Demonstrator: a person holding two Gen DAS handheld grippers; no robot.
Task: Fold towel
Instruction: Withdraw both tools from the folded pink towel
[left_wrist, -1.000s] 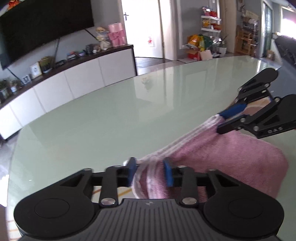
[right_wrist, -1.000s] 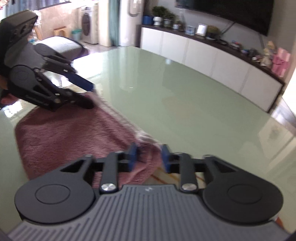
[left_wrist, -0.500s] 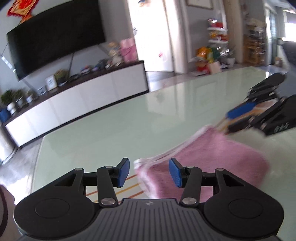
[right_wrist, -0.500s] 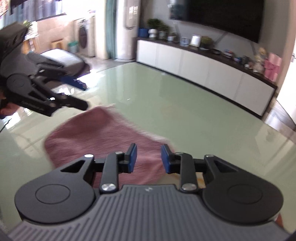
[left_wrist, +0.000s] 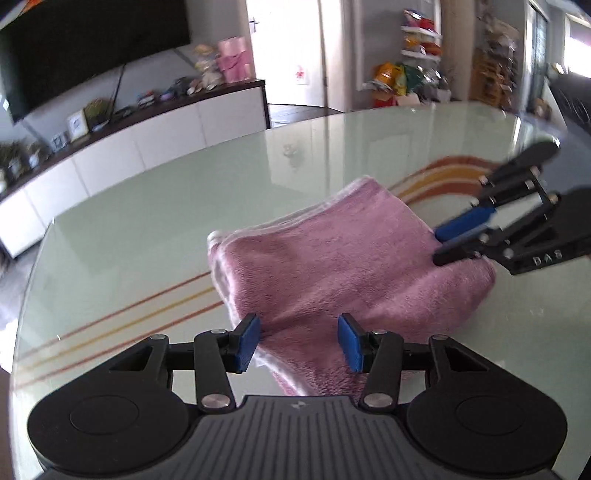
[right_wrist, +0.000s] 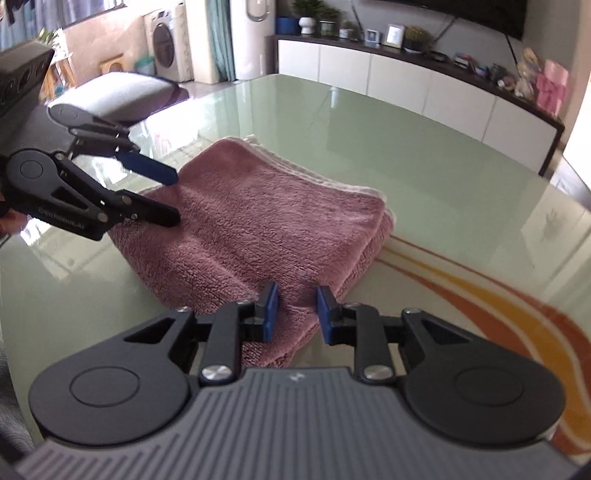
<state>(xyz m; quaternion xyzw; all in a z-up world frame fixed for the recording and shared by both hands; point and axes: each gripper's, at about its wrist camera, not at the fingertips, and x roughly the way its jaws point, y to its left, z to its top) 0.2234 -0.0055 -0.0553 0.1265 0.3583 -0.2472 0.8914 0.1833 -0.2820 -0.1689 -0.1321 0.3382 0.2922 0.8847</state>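
One folded pink towel (left_wrist: 354, 266) lies on the glass tabletop (left_wrist: 147, 229), between two grippers. The left gripper (left_wrist: 299, 341) has its jaws released; the right gripper (right_wrist: 294, 314) jaws are closing, with the towel corner between them, not yet pressed.

Folded pink towel (left_wrist: 347, 258), flat

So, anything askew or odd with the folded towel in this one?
Only slightly. The pink towel lies folded on the glass table, but its layers don't line up: pale hem edges stick out along the far side and at the corner. Nothing spilled or damaged.
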